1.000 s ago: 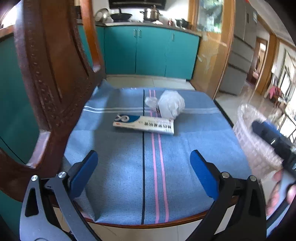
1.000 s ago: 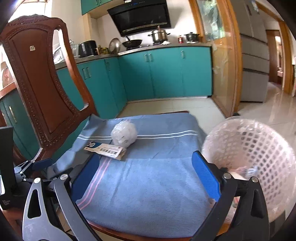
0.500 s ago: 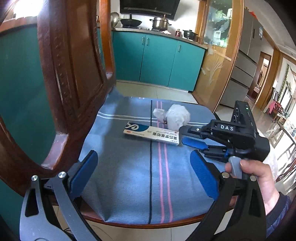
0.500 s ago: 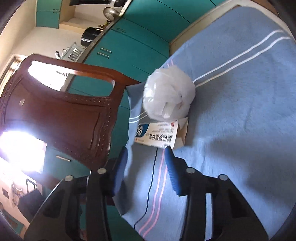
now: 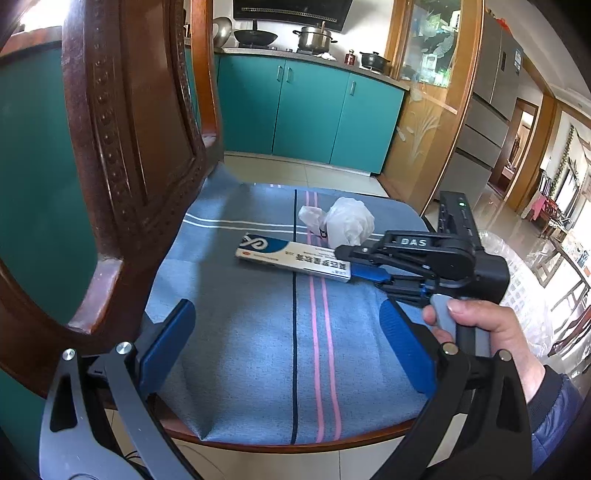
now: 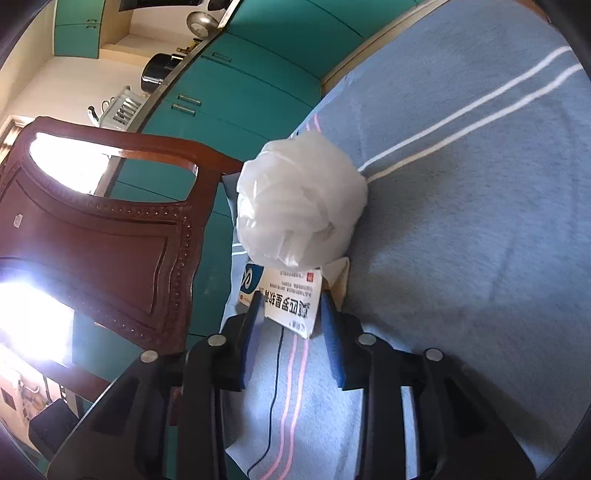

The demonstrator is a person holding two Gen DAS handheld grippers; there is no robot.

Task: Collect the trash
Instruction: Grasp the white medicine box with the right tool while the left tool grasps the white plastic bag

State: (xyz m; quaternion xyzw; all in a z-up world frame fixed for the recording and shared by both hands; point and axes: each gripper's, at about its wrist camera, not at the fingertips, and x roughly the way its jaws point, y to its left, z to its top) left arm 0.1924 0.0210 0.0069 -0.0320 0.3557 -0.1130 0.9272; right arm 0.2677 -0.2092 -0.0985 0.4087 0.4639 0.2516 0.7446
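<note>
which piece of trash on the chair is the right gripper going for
The flat medicine box. The right gripper has a finger on each side of its near end, though not clearly clamped yet. The crumpled white plastic bag sits just beyond it, untouched.

Carved wooden chair back (image 5: 122,155) close on the left, blue striped cloth (image 5: 258,332) spread over the seat ahead. Beyond, teal cabinets (image 5: 306,110) under a counter with pots (image 5: 314,37) and a black hood (image 5: 291,13). Pale tiled floor (image 5: 314,175). Glass-panelled wooden door (image 5: 424,92) to the right, fridge (image 5: 487,110) farther right. Bright daylight (image 6: 33,325) behind the chair.
</note>
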